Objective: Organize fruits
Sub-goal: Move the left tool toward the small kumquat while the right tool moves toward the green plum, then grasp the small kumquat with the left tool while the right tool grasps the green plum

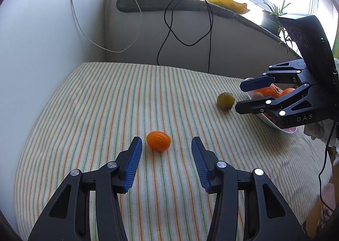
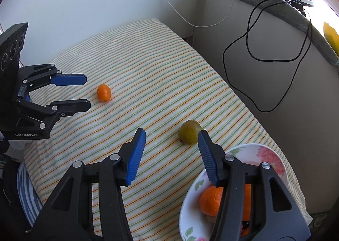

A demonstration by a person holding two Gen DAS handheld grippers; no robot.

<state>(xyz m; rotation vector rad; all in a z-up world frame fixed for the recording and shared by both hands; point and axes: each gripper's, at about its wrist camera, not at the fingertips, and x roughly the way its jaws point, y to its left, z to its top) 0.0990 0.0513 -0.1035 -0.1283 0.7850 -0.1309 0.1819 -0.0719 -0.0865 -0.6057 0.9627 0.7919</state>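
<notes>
Broadly, working over a striped cloth (image 1: 95, 103), with a floral plate (image 2: 254, 152) at its right side already holding oranges (image 2: 209, 200). Leaves two loose fruits out on the cloth, well apart from each other. Puts the green fruit (image 2: 188, 133) near the plate's far rim and just ahead of the right gripper (image 2: 172, 131), off centre: overlaps the tip of that gripper's right-hand finger in its own view rather than sitting in the middle of the gap, contact impossible to tell. Puts the small orange fruit (image 1: 158, 141) further left, just beyond the tips of the left gripper (image 1: 166, 139), a little toward its left-hand finger, long axis lying roughly across the gap and dipping slightly to the right. Makes the left gripper plainly the nearer one for the small orange fruit, the right gripper for the green fruit. Shows both pairs of jaws parted to a middling width, wider than either fruit, holding nothing, pads bare. Calls, by the look of it, for a short push forward on the left, and on the right a small sideways shift toward the green fruit before closing.
</notes>
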